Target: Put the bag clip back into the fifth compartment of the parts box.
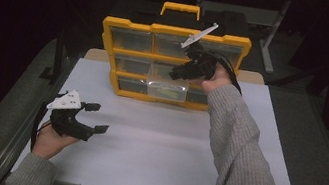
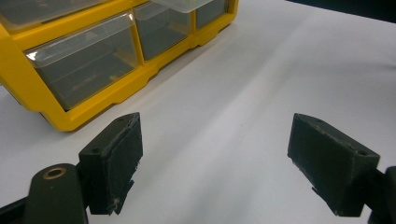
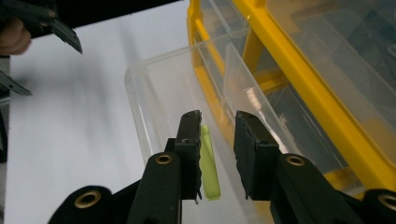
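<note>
The right gripper's (image 3: 215, 140) fingers (image 3: 190, 140) stood slightly parted, gripping nothing, directly above a lime-green piece (image 3: 209, 163) lying in the pulled-out clear drawer (image 3: 154, 88) at frame centre. The yellow organizer (image 1: 113, 25) stood upper centre. The left gripper (image 2: 215, 163) gaped wide, empty, lower left.

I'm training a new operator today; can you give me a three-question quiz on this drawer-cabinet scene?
1. True or false: the right gripper holds the yellow-green stick.
2. Which drawer of the yellow plastic organiser is pulled out? A top left, B bottom middle, C middle right.
3. What lies between the left gripper pads?

Key:
1. False: its pads stand apart above the stick, which lies in the clear plastic drawer.
2. B.
3. Nothing; bare white table lies beyond them.
</note>
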`<state>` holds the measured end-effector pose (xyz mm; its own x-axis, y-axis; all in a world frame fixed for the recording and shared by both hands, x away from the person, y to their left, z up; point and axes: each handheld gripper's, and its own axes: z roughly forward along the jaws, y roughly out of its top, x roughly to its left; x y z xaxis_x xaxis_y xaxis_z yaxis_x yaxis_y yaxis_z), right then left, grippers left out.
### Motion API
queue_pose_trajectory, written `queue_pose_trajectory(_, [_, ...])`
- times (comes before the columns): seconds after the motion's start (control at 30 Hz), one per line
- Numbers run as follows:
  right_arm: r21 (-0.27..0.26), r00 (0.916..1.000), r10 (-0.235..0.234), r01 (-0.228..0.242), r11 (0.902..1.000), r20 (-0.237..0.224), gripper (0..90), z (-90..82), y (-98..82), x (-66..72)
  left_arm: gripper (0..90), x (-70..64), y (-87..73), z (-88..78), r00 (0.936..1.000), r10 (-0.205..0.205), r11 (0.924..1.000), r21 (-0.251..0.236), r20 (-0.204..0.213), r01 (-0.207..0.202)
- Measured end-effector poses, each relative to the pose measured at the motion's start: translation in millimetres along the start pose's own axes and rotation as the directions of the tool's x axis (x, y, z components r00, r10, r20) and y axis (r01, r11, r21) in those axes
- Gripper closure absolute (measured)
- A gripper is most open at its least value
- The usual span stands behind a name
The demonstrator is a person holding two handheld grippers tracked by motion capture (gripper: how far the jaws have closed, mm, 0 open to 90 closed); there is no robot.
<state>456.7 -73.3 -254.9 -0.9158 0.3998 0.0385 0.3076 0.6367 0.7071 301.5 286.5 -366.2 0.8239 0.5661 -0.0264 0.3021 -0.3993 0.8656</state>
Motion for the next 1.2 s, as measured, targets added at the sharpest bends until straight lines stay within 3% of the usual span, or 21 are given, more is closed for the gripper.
queue_pose_trajectory(0.1, [-0.028, 0.9995, 0.025, -0.025, 0.9993, -0.02, 68.4, -4.4, 0.5, 0.4, 17.8, -0.4, 0.1, -0.3, 1.0, 0.0, 1.0, 0.001, -0.001, 0.0])
queue_pose_trajectory(0.63, [-0.114, 0.998, 0.016, -0.023, 0.9932, -0.062, 53.1, -25.4, 3.8, 15.0, 16.7, 2.0, -1.3, -2.2, 1.0, -0.004, 1.0, 0.001, 0.002, 0.004])
queue_pose_trajectory(0.93, [-0.134, 0.9973, 0.001, -0.011, 0.9909, -0.074, 56.3, -34.3, 1.4, 27.1, 16.7, 2.0, -1.4, -3.1, 0.9999, -0.009, 0.9999, -0.009, -0.004, 0.009])
queue_pose_trajectory(1.2, [-0.153, 0.9922, -0.033, 0.014, 0.9882, -0.12, 63.5, -35.4, -2.4, 45.5, 16.7, 1.7, -1.5, -3.9, 0.9998, -0.018, 0.9997, -0.02, -0.007, 0.017])
